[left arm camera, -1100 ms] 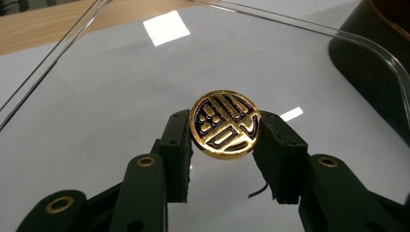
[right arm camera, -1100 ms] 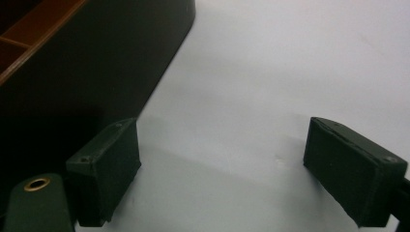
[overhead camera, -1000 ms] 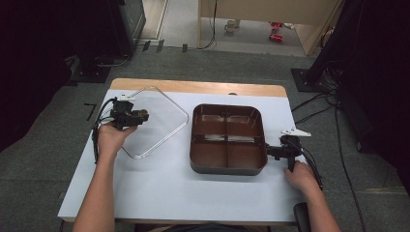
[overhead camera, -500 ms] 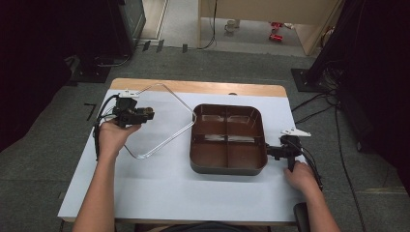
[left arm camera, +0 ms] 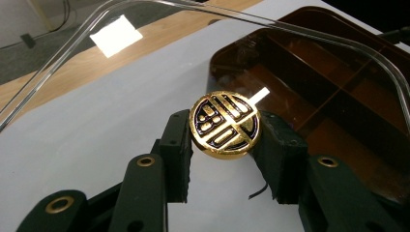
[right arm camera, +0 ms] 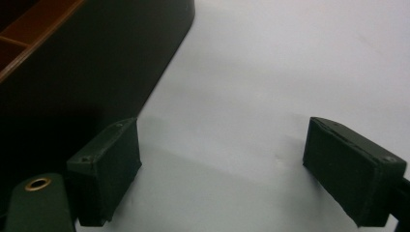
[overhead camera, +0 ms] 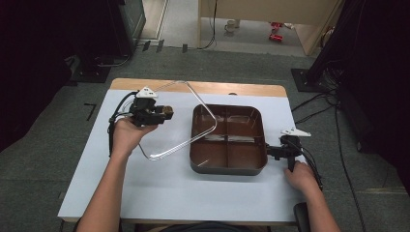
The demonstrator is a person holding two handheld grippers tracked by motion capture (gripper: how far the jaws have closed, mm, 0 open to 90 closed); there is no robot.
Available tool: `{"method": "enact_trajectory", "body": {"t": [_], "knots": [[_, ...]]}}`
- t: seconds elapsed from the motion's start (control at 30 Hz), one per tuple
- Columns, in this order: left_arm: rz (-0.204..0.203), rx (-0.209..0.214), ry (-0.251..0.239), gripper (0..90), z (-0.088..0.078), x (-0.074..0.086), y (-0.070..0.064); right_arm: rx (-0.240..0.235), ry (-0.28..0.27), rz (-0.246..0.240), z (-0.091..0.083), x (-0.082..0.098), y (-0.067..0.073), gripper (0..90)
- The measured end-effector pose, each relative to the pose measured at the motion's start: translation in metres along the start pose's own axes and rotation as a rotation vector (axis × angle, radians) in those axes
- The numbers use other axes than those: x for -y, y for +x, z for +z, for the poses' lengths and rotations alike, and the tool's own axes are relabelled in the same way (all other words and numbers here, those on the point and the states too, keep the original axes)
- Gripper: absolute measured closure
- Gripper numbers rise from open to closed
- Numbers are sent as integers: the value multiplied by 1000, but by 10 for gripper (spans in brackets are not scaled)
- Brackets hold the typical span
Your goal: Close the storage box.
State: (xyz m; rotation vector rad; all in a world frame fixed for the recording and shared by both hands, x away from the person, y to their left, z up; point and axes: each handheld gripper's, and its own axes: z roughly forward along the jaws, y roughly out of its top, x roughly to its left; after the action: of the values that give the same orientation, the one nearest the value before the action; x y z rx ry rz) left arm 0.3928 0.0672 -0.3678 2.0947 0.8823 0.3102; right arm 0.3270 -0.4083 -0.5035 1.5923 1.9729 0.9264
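Observation:
A clear lid (overhead camera: 211, 117) with a round gold knob (left arm camera: 225, 124) hangs tilted above the table, its right edge over the left part of the brown divided tray (overhead camera: 227, 166). My left gripper (overhead camera: 163, 114) is shut on that knob, one black pad (left arm camera: 176, 145) on each side. Through the lid, the left gripper view looks onto the tray (left arm camera: 338, 96). My right gripper (overhead camera: 271, 152) rests on the table at the tray's right side. Its jaws stand wide open (right arm camera: 222, 164) with bare table between them, and the tray's dark wall (right arm camera: 87, 63) is close to its left jaw.
The tray sits on a white tabletop (overhead camera: 169, 193) with a wooden strip (overhead camera: 232, 88) along the far edge. Cables (overhead camera: 112, 130) trail from both grippers. Dark equipment and stands surround the table on the floor.
My left gripper has risen and moved right with the lid, which has tipped up and now overlaps the tray's left side. The right gripper has stayed put.

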Motion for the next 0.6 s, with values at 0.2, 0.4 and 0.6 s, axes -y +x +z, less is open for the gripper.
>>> {"method": "enact_trajectory", "body": {"t": [0.2, 0.4, 0.6], "knots": [[44, 30, 15, 597, 16, -7, -17, -1, -2, -3, 0, 0, 0, 129], [89, 84, 4, 597, 26, -17, -31, -1, -1, 0, 0, 0, 0, 128], [151, 120, 17, 597, 47, -23, -45, -1, -2, -1, 0, 0, 0, 128]]}}
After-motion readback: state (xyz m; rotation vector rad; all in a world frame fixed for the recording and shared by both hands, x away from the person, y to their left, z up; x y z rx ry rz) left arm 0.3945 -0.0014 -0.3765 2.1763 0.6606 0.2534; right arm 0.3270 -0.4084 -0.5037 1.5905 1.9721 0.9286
